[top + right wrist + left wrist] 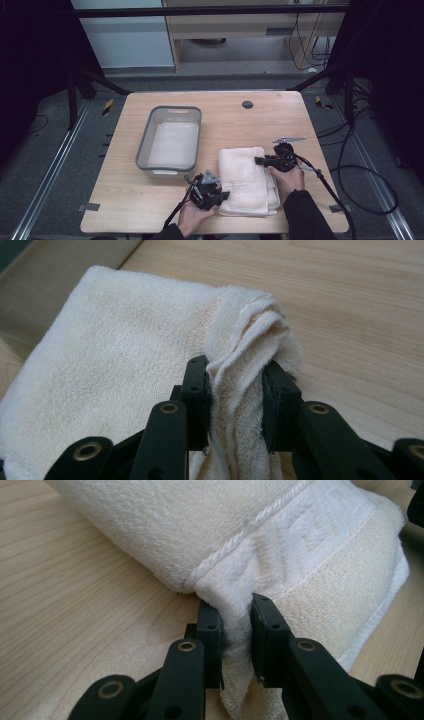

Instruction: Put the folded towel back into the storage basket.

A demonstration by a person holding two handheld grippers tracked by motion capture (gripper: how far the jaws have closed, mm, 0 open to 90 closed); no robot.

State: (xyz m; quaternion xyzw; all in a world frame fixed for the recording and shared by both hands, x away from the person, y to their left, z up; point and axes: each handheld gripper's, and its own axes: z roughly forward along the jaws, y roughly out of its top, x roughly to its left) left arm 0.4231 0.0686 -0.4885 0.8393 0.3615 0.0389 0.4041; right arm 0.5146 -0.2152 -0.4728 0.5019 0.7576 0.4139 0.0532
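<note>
Both grips are already made, so the picking-up part of the work looks done. The left tool (235, 625) is clamping a bunched corner of the folded cream terry towel (280, 545), right at the corded hem where the woven border band begins; the cloth is squeezed into a narrow ridge between its jaws. The right tool (235, 390) is pinching a stack of several folded layers at the towel's edge, the plies standing up in pleats between its jaws.

Seen from above, the towel (248, 180) is lying flat on the pale wooden worktop (150, 205) between the two tools — the left tool (224, 195) is biting its near left corner, the right tool (259, 161) is reaching in at its right side, further from the person. None of the cloth seems to be lifted yet, though the high view is too small to be sure at the pinched spots.

Just beyond the left tool and off to its left, the grey rectangular plastic bin (145, 145) is standing with its bottom apparently bare — so the move that probably remains is raising the towel and carrying it over into that bin, or else unfolding it. Either way, everything after the grasp is still waiting to be done.
</note>
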